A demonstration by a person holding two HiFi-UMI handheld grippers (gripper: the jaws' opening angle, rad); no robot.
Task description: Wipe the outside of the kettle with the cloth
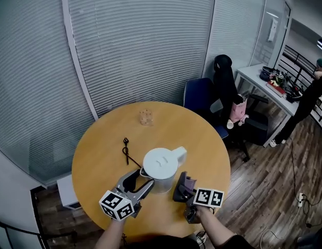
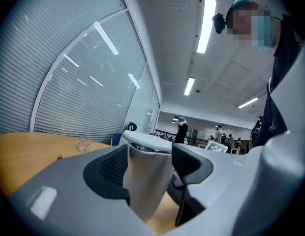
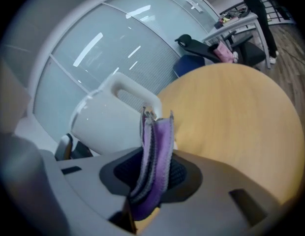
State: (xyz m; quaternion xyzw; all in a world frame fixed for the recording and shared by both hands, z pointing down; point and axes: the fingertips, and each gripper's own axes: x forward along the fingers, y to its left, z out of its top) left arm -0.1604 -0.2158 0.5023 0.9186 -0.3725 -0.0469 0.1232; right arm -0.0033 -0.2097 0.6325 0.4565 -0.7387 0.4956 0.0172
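**A:** Head view. White kettle (image 1: 162,169) stands on the round table (image 1: 104,139), on the near side. Left gripper (image 1: 142,180) is at its left flank and right gripper (image 1: 183,189) is just beside its right flank, carrying the purple cloth (image 1: 188,182). Which step?

**B:** I judge it the start of the wipe. One tool braces, the other brings the cloth in. From up here I cannot tell if cloth and wall touch.

**A:** Left gripper view.

**B:** Jaws are part-way apart with the kettle's white body (image 2: 145,156) upright between them. The dark pad on each side appears to meet it, so I read it as clamped on the kettle. The lid (image 2: 142,140) shows just above the pads.

**A:** Right gripper view.

**B:** Jaws are drawn close on the folded cloth (image 3: 155,154), which stands up in layers between the pads, and nothing else is in the grip. The kettle (image 3: 108,122) lies just behind the cloth's top edge, its handle (image 3: 130,90) on the side turned to this camera. The view shows overlap, but contact is unclear.

**A:** What does the next move call for?

**B:** My guess is to press the cloth flat to the wall and sweep around it. The left tool should hold firm so the kettle neither turns nor tips. The handle will need working around.
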